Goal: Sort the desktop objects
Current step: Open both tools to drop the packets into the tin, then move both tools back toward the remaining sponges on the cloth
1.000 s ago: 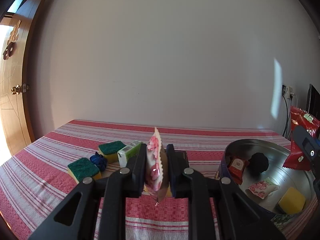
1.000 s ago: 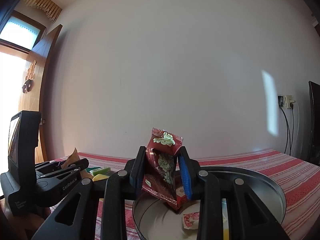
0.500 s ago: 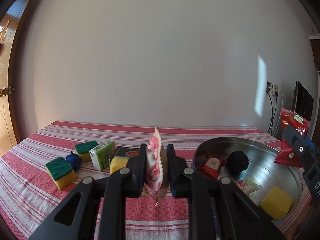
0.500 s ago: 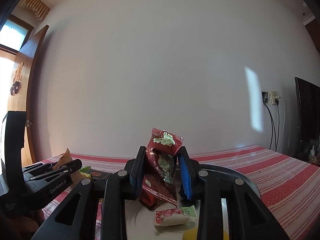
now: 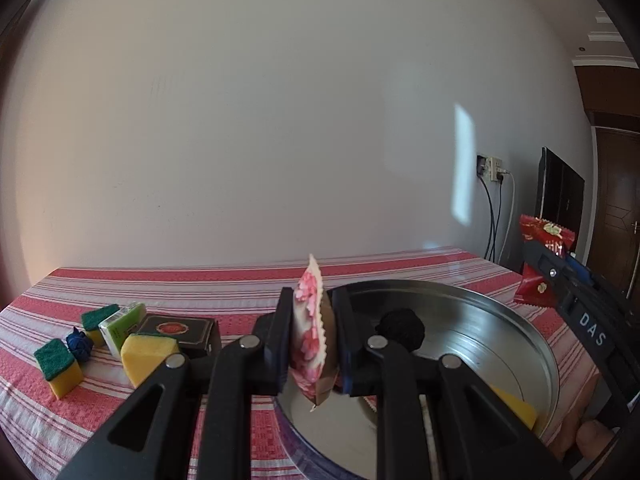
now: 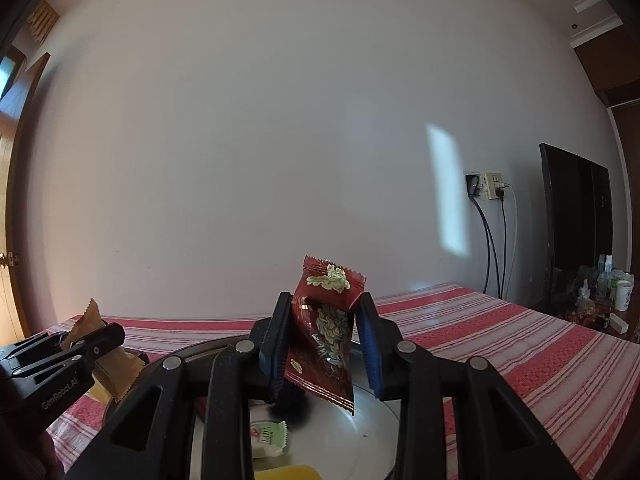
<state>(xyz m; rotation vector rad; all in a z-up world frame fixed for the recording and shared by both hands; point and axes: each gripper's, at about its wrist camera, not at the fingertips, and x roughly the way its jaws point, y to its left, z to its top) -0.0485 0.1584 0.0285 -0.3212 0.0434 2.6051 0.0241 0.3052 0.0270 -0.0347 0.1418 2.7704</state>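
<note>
Now both clamped snack packets [image 5: 310, 340] nearer over basin [image 5: 500, 320].

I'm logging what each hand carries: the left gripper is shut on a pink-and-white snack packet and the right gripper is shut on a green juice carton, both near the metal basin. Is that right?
Not quite. The right gripper is shut on a dark red snack packet, as the right wrist view shows. The green carton lies on the striped cloth. The left gripper does hold the pink-and-white snack packet by the metal basin.
</note>
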